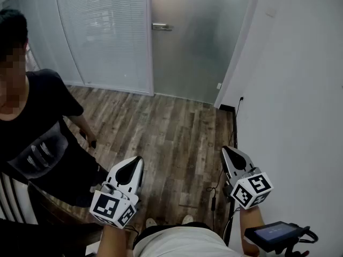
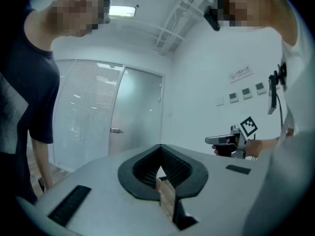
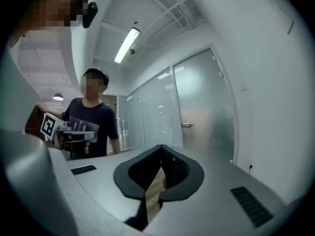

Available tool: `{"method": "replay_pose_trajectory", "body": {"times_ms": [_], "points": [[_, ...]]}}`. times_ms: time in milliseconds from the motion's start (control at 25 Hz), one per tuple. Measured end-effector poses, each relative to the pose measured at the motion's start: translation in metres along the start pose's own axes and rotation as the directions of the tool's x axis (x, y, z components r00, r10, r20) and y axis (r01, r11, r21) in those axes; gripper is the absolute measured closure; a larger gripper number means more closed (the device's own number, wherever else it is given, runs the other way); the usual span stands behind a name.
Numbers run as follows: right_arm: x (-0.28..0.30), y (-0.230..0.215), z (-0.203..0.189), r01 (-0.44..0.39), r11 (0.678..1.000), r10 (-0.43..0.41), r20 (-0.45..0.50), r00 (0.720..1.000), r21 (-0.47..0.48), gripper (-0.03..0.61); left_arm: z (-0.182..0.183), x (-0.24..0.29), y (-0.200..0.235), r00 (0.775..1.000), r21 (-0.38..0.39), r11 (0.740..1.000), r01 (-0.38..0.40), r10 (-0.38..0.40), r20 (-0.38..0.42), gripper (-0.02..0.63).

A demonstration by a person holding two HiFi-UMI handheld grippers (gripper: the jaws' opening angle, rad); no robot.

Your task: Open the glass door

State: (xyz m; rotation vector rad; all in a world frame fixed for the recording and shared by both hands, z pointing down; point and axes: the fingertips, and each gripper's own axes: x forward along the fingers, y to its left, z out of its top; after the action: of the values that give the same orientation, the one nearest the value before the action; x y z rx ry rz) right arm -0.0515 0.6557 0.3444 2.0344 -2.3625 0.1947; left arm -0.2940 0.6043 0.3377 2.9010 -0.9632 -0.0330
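Observation:
The frosted glass door (image 1: pixel 198 36) stands shut at the far end of the wood floor, its metal handle (image 1: pixel 161 27) on its left edge. It also shows in the left gripper view as the door (image 2: pixel 140 112) with its handle (image 2: pixel 116 130), and in the right gripper view as the door (image 3: pixel 206 107) with its handle (image 3: pixel 186 125). My left gripper (image 1: pixel 138 159) and right gripper (image 1: pixel 225 149) are held level, well short of the door. Both point toward it, and each is shut with nothing between its tips. Close up, the left gripper (image 2: pixel 160 147) and right gripper (image 3: pixel 161 147) show their tips meeting.
A person in a black T-shirt (image 1: pixel 43 122) stands close on my left. A glass partition with blinds (image 1: pixel 102 31) adjoins the door on its left. A white wall (image 1: pixel 300 90) runs along the right, with a cable (image 1: pixel 234 127) at its base. A screen device (image 1: pixel 273 233) sits by my right wrist.

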Motion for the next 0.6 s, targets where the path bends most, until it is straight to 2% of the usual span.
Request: {"method": "replay_pose_trajectory", "body": {"times_ms": [600], "points": [[-0.0097,-0.0048,-0.0041,-0.015,1.000,0.015,0.010,1.000,0.017,0.577,-0.0063,-0.0035,-0.0041,0.999,-0.025,0.999,-0.034,0.034,-0.007,0.620]]}}
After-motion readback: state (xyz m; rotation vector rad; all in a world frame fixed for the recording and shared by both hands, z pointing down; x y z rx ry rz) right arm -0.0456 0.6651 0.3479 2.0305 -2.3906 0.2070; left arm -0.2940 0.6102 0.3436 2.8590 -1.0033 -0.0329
